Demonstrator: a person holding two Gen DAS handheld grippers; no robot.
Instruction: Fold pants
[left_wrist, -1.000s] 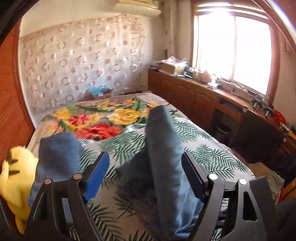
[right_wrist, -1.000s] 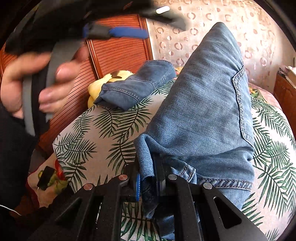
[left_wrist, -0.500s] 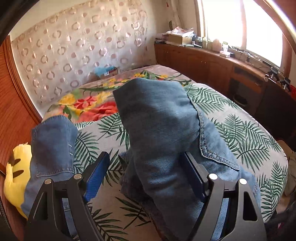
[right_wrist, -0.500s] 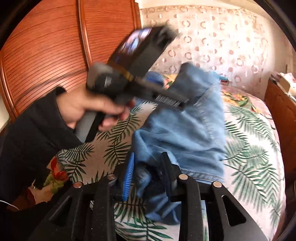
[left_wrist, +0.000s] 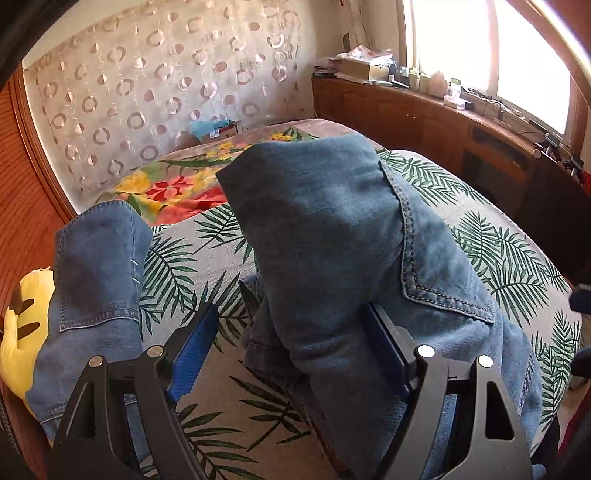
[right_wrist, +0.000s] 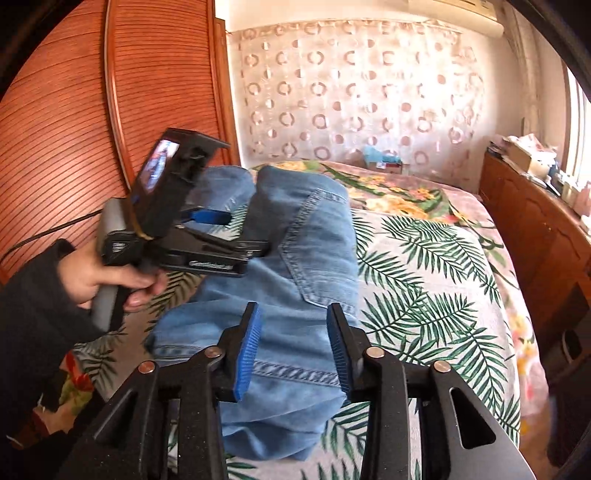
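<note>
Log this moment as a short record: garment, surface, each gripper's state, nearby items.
garment: blue jeans, folded into a bundle, back pocket up
surface: palm-leaf bedspread
left gripper: open, jeans between its fingers
right gripper: open over the jeans' waistband end
nearby: second denim piece lying on a yellow plush toy

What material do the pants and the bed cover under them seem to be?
The pants look like blue denim, matte: twill weave, double-stitched seams, a sewn pocket. The bed cover looks like a matte woven textile, fibre unclear, printed with green palm leaves.
</note>
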